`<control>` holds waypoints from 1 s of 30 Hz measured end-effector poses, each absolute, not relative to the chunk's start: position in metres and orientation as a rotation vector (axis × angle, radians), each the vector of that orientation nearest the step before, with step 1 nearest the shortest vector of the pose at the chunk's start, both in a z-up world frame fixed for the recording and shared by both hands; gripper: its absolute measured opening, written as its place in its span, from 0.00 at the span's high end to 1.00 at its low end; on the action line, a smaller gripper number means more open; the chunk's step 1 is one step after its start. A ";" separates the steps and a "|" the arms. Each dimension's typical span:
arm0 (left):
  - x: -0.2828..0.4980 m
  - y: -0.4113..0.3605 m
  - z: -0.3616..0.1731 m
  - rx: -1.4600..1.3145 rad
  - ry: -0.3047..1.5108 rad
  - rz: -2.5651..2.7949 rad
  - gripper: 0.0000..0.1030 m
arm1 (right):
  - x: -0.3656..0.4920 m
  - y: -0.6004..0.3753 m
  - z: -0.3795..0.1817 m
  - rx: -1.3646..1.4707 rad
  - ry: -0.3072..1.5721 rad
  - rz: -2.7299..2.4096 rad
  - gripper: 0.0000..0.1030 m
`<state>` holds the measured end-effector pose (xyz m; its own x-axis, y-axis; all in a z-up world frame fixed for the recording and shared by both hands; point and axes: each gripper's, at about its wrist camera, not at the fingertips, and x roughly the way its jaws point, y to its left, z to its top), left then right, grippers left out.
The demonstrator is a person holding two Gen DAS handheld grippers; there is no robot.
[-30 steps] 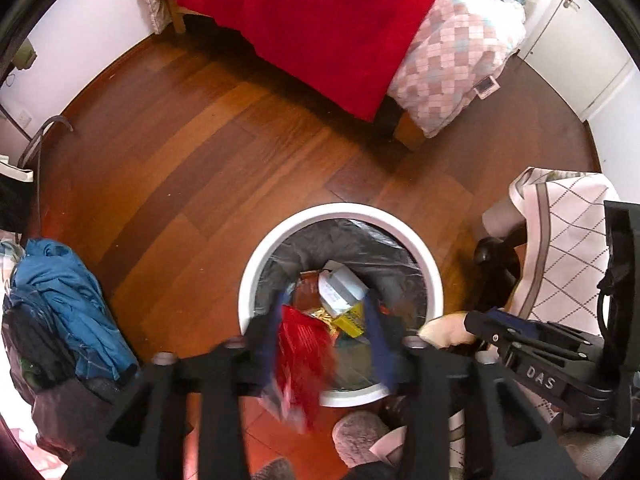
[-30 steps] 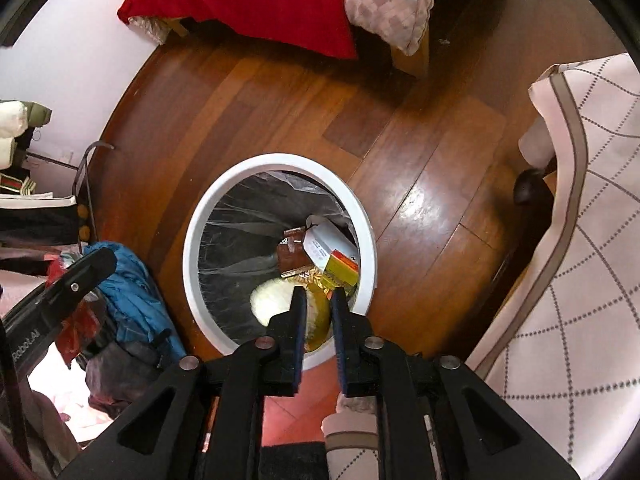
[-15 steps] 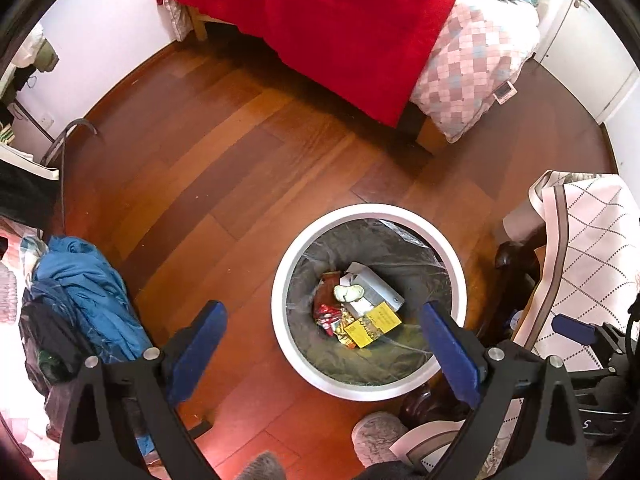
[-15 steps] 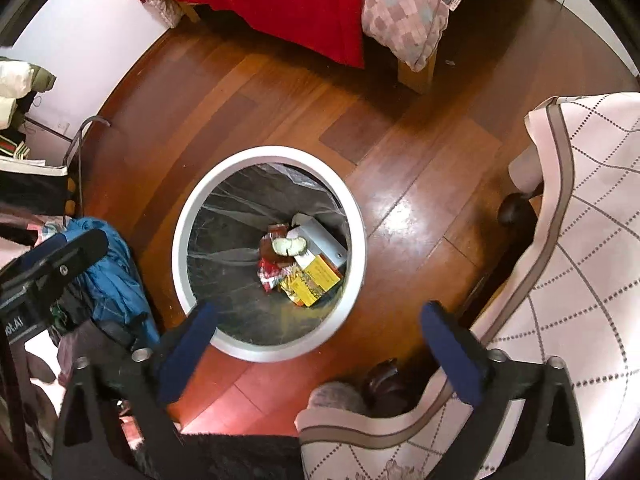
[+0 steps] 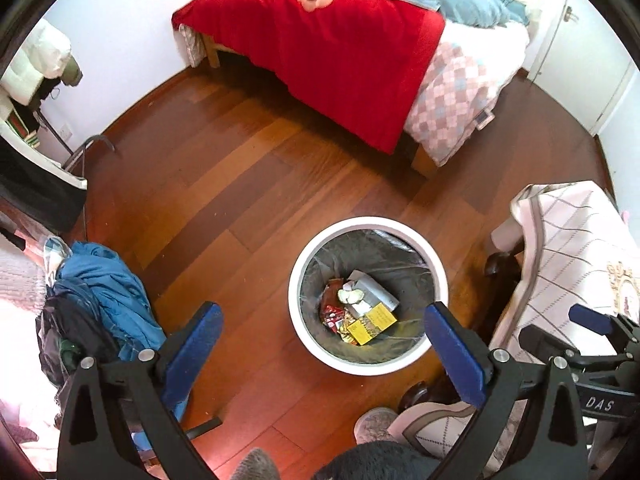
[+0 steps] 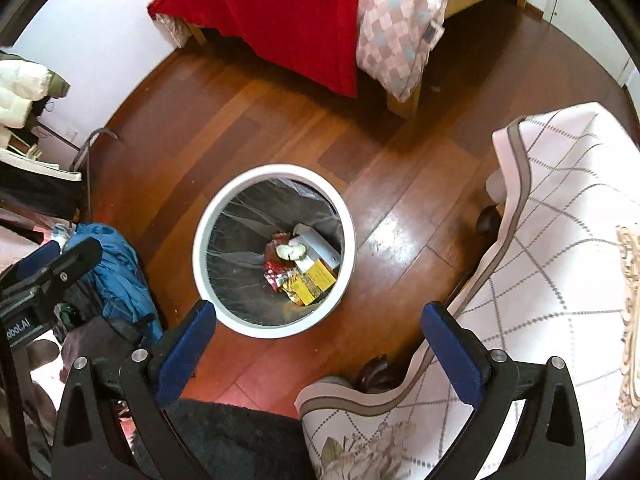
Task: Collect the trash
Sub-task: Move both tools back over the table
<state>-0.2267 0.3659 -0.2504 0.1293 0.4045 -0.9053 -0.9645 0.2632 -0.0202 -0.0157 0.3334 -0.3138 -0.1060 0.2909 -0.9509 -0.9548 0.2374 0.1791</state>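
Two claws are seen held above a wooden floor (image 5: 248, 184), both spread wide with nothing between the blue pads. The left claw (image 5: 322, 338) is framed around a white bin (image 5: 304, 344) at roughly 1 o'clock of its view; the right claw (image 6: 318, 334) has the same bin (image 6: 200, 264) at 11 o'clock. Trash (image 5: 360, 312) is found at the bin bottom on the dark liner (grey box, yellow packet, red wrappers, a pale crumpled piece on top) (image 6: 302, 262). A bed with red blanket (image 5: 332, 52) is placed at 12 o'clock, blue clothes (image 5: 112, 296) at 9 o'clock, a quilted cover (image 6: 560, 240) at 3 o'clock.
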 end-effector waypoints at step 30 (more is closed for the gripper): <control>-0.079 0.187 -0.159 -0.551 0.895 0.865 0.00 | 0.091 0.094 -0.139 -0.302 1.178 1.176 0.00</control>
<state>-0.0786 0.1873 -0.1585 0.3380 0.4104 -0.8469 -0.8323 0.5505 -0.0654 0.0912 0.0940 -0.1394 -0.0853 0.5509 -0.8302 -0.8292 0.4227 0.3657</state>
